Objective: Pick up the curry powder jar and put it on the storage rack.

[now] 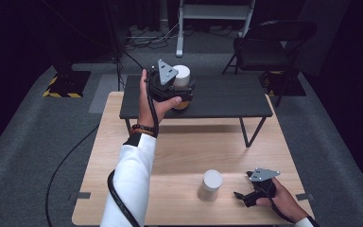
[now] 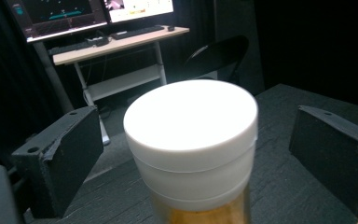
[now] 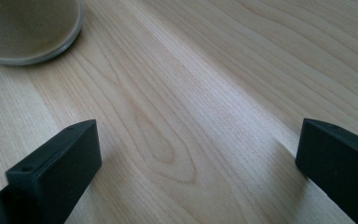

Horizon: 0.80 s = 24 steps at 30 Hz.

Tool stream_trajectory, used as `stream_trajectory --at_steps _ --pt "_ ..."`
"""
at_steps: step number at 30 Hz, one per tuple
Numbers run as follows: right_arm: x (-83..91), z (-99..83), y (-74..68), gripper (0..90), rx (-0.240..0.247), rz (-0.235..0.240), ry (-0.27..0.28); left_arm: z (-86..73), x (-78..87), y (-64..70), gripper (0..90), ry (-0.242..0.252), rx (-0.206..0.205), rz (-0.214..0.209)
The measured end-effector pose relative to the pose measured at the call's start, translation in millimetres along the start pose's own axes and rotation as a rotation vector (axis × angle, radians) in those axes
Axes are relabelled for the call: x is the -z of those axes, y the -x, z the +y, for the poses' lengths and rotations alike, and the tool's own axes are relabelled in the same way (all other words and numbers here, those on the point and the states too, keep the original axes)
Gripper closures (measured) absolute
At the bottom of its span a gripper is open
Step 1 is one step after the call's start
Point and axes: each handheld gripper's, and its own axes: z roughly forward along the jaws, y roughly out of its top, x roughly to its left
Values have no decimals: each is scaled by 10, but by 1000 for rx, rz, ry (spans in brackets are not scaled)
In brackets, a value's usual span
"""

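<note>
Nearest the high camera, a white sleeve point(image 1: 131, 184) rises from the bottom edge of the pale wooden tabletop point(image 1: 179, 146), which is the largest thing in view. On its far half stands a dark raised shelf point(image 1: 227, 97) on thin legs, reaching nearly from the left edge to the right edge.

On the shelf, near its left end, stands a jar with a white lid point(image 1: 181, 75) and an amber body. The left tongs point(image 1: 184, 91) are around it: in the left gripper view the jar point(image 2: 191, 144) sits between the two black jaws, which stand apart with a gap on each side and do not touch it. The left hand point(image 1: 149, 101) grips the tool from the left.

A second white-lidded jar point(image 1: 210, 185) stands upright on the tabletop near the front edge, right of centre. Just beside it to the right, the right tongs point(image 1: 240, 195) rest low near the front right corner, held by the right hand point(image 1: 279, 198). In the right gripper view their jaws are spread wide over bare wood, with the jar's base point(image 3: 28, 30) at the upper left, clear of them.
</note>
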Motion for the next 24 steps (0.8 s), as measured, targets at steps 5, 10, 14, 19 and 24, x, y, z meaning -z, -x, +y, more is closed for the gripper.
stream_trajectory --at_steps 5,10,14,19,24 --pt "0 0 0 0 1 0 0 8 105 -2 26 -2 -34 -13" --pt "0 0 0 0 0 0 0 -38 185 -30 28 -6 -34 -34" --pt "-2 5 -3 0 -2 -1 -1 -98 240 -50 27 3 -45 -43" --pt "-3 5 -3 0 -1 -1 -1 -167 298 -53 27 -2 -54 -43" --pt "-3 5 -3 0 -1 -1 -1 -269 351 -69 27 -19 -67 -51"
